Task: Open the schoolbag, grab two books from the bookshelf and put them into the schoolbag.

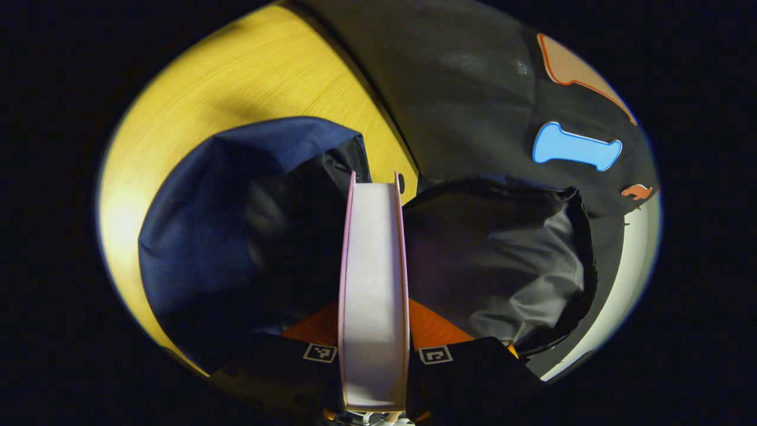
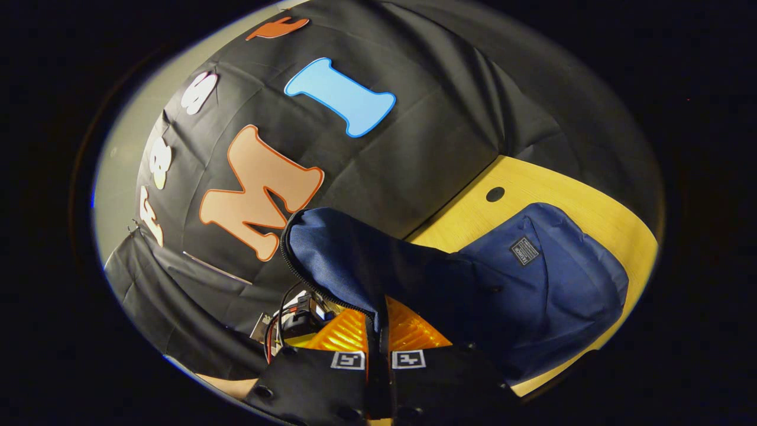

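A thick pink-covered book (image 1: 374, 284) is clamped edge-on in the left hand-held gripper (image 1: 374, 355), long axis pointing ahead into the open navy fabric schoolbag (image 1: 236, 236) on the yellow wooden counter (image 1: 236, 83) (its flap (image 2: 355, 260) pinched by the closed right hand-held gripper (image 2: 378, 358)).

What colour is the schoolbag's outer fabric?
Dark navy blue; the schoolbag shows best in the right gripper view.

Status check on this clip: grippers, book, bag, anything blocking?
Left gripper shut on book, poised over open schoolbag. Right gripper shut on bag's flap edge, holding it up. Nothing blocking the opening.
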Demonstrator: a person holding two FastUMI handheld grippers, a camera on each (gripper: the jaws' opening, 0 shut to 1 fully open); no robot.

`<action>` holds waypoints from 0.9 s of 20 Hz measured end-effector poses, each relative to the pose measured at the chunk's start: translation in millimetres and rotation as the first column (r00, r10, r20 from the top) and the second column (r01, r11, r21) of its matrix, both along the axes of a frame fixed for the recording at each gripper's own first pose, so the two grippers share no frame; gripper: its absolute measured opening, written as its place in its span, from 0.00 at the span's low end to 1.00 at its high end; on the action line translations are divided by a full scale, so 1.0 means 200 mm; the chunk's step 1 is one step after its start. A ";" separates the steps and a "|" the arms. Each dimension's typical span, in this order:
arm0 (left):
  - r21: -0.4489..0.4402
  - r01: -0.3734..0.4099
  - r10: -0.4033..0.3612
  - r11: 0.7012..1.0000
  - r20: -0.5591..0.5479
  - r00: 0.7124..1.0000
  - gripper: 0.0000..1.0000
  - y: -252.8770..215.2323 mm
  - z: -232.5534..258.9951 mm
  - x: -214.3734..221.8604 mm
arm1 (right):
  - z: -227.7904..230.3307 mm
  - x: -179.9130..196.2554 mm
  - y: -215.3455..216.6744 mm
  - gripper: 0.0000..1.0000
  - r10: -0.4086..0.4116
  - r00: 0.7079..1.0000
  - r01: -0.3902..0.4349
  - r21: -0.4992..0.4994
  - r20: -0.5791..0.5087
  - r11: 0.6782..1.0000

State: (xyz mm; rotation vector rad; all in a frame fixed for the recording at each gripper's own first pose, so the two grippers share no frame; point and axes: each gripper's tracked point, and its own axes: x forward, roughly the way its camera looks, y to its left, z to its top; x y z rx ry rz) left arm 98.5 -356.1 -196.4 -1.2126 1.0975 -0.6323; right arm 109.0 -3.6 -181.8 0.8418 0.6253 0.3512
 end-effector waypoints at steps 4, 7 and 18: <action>-0.041 -0.029 0.029 0.999 -0.006 1.000 0.35 -0.09 -0.02 -0.02 | 0.00 0.00 0.01 0.03 0.004 1.000 -0.004 0.002 -0.005 1.000; -0.055 -0.037 0.036 0.998 -0.020 0.999 0.35 -0.15 -0.04 -0.03 | 0.00 0.01 0.02 0.03 0.001 1.000 -0.001 0.009 -0.007 1.000; -0.055 -0.012 0.011 0.998 -0.028 1.000 0.36 -0.18 -0.05 -0.06 | 0.00 0.01 0.01 0.03 -0.012 1.000 0.012 0.003 -0.018 1.000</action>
